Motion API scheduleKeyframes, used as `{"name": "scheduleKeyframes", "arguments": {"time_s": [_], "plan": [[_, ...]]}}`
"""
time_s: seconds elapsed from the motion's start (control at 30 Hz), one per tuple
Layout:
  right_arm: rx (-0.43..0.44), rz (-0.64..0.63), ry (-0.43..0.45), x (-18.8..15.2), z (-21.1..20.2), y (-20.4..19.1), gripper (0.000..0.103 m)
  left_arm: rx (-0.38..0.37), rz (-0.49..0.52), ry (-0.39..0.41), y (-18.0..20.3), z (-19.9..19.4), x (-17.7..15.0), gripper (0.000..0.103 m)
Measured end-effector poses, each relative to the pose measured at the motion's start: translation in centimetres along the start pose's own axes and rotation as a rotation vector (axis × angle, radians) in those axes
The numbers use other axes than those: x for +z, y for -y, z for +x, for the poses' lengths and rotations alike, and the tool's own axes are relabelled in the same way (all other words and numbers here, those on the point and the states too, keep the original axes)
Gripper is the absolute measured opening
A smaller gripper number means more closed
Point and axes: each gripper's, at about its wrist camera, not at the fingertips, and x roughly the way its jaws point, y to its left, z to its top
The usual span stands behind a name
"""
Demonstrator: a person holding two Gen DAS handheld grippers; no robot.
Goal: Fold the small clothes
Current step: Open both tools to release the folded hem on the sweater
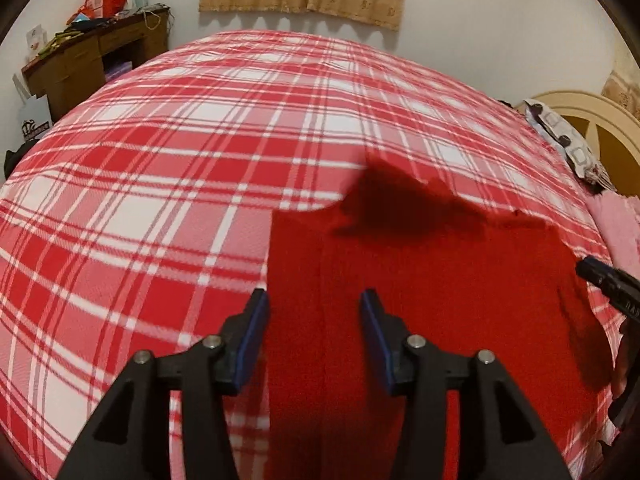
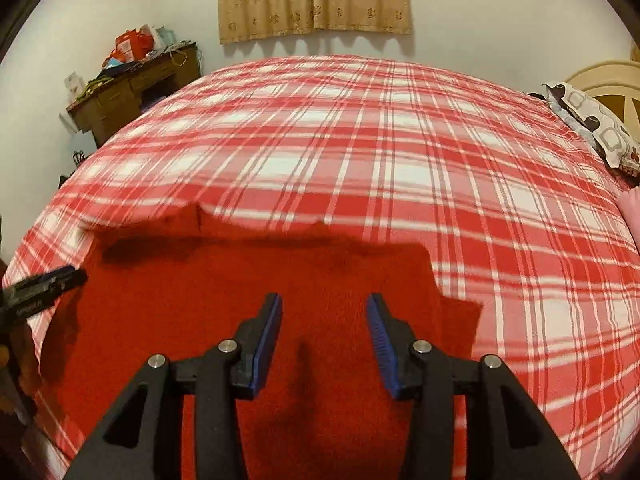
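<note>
Honestly, both grippers were just hanging over the cloth with nothing in them. The left gripper (image 1: 314, 300) had its blue-padded jaws standing apart, angled down over the left part of the red fuzzy knit garment (image 1: 420, 312), with no fabric pinched between the pads. Same story for the right gripper (image 2: 324, 304): jaws apart, empty, pointing down at the right part of the garment. Each one peeked into the edge of the other's view, so they sat side by side, near each other.

What could've gone wrong from there, as I read it: the knit looked thick and soft, so a shallow pinch might have caught only the top layer and dragged the fold open. If one gripper grabbed and the other missed, the piece would likely skew. A grab too deep could also have taken the red and white plaid bedsheet (image 1: 160, 184) along with it.

The garment itself lay spread mostly flat on the bed, close to the near edge. Its left side ran fairly straight, the far edge was bumpy with a raised, shadowed bit, and a small flap stuck out at the right. It looked partly folded already, though I couldn't tell how many layers.
</note>
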Motion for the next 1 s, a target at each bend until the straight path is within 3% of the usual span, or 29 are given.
{"name": "scheduleKeyframes", "arguments": {"time_s": [0.27, 0.4, 0.53, 0.9, 0.93, 1.0], "plan": [[0.025, 0.11, 0.03, -5.9, -5.1, 4.1, 0.046, -0.011, 0.045, 0.04, 0.1, -3.8, -3.2, 0.054], [0.051, 0.194, 0.041, -8.5, -7.1, 5.7, 0.046, -0.078, 0.034, 0.047, 0.4, -5.6, -5.8, 0.054], [0.05, 0.185, 0.023, -10.6, -7.7, 5.7, 0.046, -0.114, 0.049, 0.065, 0.8, -6.6, -7.5, 0.054], [0.074, 0.197, 0.027, -11.1, -7.2, 5.7, 0.045, -0.192, 0.014, 0.035, 0.6, -6.1, -7.4, 0.051], [0.076, 0.19, 0.031, -11.0, -7.1, 5.5, 0.045, -0.195, 0.018, 0.033, 0.6, -6.0, -7.4, 0.051], [0.075, 0.177, 0.037, -10.9, -7.1, 5.2, 0.037, -0.175, 0.034, 0.026, 1.0, -5.8, -7.5, 0.033]]}}
